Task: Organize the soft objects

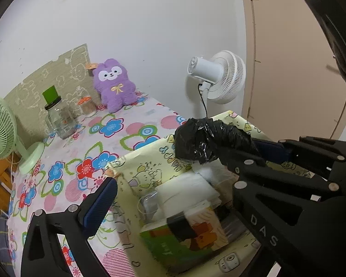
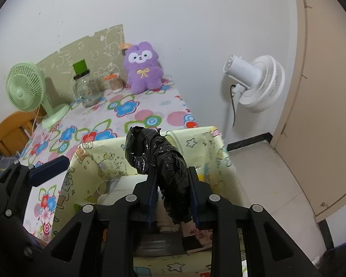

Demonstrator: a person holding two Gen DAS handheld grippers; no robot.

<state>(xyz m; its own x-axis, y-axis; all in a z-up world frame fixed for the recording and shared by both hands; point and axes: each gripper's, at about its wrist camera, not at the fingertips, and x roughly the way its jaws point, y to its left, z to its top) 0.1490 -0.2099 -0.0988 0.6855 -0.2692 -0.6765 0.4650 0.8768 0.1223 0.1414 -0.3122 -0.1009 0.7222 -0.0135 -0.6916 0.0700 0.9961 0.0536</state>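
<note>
My right gripper (image 2: 173, 184) is shut on a rolled black plastic bag (image 2: 159, 159) and holds it above the open yellow fabric storage box (image 2: 99, 159). In the left wrist view the same bag (image 1: 207, 138) hangs over the box (image 1: 136, 168), clamped between the right gripper's fingers (image 1: 244, 159). The box holds white tissue packs (image 1: 184, 189) and a green printed packet (image 1: 184, 237). My left gripper is open; only its left finger (image 1: 101, 205) shows, at the box's left wall, and it appears in the right wrist view (image 2: 48, 168). A purple plush toy (image 2: 143, 67) sits against the far wall.
The flowered tablecloth (image 2: 126, 108) carries a glass jar with a green lid (image 2: 85, 87), a small orange-lidded jar (image 2: 115, 82) and a green desk fan (image 2: 25, 87). A white standing fan (image 2: 256, 83) stands right of the table. A beige door (image 2: 323, 92) is at far right.
</note>
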